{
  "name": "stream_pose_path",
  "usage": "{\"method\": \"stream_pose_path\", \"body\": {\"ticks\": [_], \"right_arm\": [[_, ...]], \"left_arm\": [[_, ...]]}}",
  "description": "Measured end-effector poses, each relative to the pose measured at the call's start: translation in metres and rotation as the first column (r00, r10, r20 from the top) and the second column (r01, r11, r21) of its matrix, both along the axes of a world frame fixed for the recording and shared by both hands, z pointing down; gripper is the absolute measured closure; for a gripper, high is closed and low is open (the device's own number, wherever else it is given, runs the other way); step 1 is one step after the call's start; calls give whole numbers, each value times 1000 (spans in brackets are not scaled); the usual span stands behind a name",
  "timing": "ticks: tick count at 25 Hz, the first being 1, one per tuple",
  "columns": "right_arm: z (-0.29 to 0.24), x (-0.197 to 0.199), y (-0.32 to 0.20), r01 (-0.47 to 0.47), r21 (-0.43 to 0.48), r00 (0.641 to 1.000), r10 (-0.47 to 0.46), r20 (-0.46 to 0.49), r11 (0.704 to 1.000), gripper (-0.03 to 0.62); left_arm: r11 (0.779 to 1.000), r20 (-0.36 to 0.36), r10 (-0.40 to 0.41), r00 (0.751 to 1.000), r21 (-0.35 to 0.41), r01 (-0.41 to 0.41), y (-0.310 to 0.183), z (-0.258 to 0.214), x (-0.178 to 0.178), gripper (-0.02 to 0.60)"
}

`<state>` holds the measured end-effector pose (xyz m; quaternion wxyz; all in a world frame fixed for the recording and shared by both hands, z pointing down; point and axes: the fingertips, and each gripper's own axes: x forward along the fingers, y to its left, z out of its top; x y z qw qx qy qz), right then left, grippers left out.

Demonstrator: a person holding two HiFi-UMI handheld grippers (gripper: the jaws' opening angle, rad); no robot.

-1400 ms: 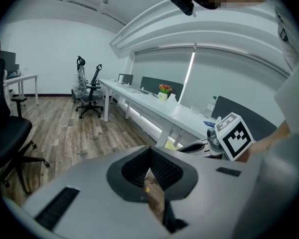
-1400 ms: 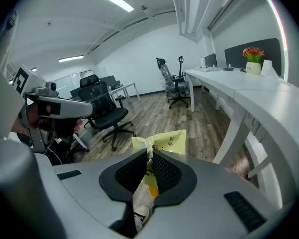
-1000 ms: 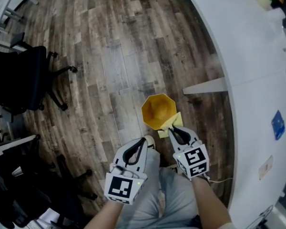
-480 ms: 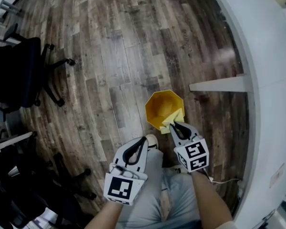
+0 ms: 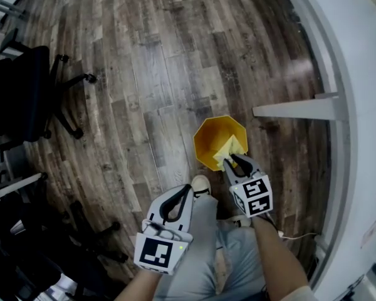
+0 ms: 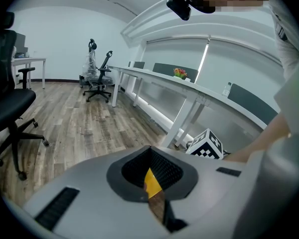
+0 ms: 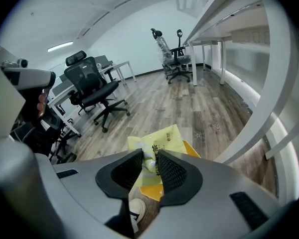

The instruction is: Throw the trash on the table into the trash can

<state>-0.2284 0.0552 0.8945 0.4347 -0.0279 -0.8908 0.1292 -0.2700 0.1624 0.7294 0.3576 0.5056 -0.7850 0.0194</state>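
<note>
A yellow octagonal trash can (image 5: 213, 140) stands on the wooden floor by my feet. My right gripper (image 5: 233, 160) hangs over the can's near rim, pointing down. A crumpled yellow wrapper (image 5: 229, 148) sticks out past its tips, above the can's opening. In the right gripper view the wrapper (image 7: 157, 143) still sits between the jaws of that gripper (image 7: 149, 156), which have just been opening, and the can (image 7: 152, 190) shows below. My left gripper (image 5: 189, 187) is lower left of the can, shut and empty; the can's yellow (image 6: 152, 182) shows through its jaw gap.
A long white table (image 5: 357, 74) curves along the right with a white support (image 5: 297, 110) near the can. Black office chairs (image 5: 25, 93) stand at the left. My shoe (image 5: 200, 184) is just short of the can.
Both grippers have come down towards the floor. The right one has carried the wrapper from beside the can's rim to over its opening, and its jaws stand wider.
</note>
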Motion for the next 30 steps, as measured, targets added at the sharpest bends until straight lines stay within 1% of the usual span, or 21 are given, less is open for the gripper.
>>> {"method": "stream_pose_path", "body": {"ticks": [2, 4, 8, 12, 15, 18, 20, 24, 27, 30], "right_arm": [[5, 2, -1, -8, 13, 1000, 8, -9, 1000, 460], [10, 3, -2, -16, 26, 1000, 16, -17, 1000, 454], [10, 5, -3, -27, 21, 999, 27, -27, 999, 448], [-2, 6, -2, -28, 17, 999, 29, -30, 999, 448], [-21, 8, -5, -45, 8, 999, 45, -16, 999, 449], [-54, 9, -9, -65, -8, 998, 66, 8, 998, 451], [-79, 9, -13, -76, -17, 997, 76, 31, 997, 465], [-137, 16, -24, -89, -11, 991, 89, 97, 996, 520], [-190, 29, -37, -100, 5, 982, 98, 161, 995, 545], [-255, 47, -54, -127, 13, 963, 120, 242, 992, 552]], "left_arm": [[1000, -5, -4, 1000, 2, 4, 2, 2, 0, 581], [1000, -5, -2, 1000, 4, 2, 4, 2, 0, 581], [1000, -8, 2, 1000, -2, -2, 8, 1, 0, 581], [1000, -21, -8, 1000, -15, 8, 13, -7, -1, 581], [1000, -18, 0, 1000, -22, -1, 13, -18, 2, 581], [1000, -10, 12, 1000, -25, -12, 9, -39, 4, 581], [999, -3, 27, 1000, -20, -27, 3, -56, 6, 581], [998, 25, 70, 997, 3, -70, -13, -95, 18, 581], [993, 57, 114, 992, 22, -115, -30, -129, 34, 581], [986, 91, 156, 984, 40, -160, -46, -166, 52, 581]]}}
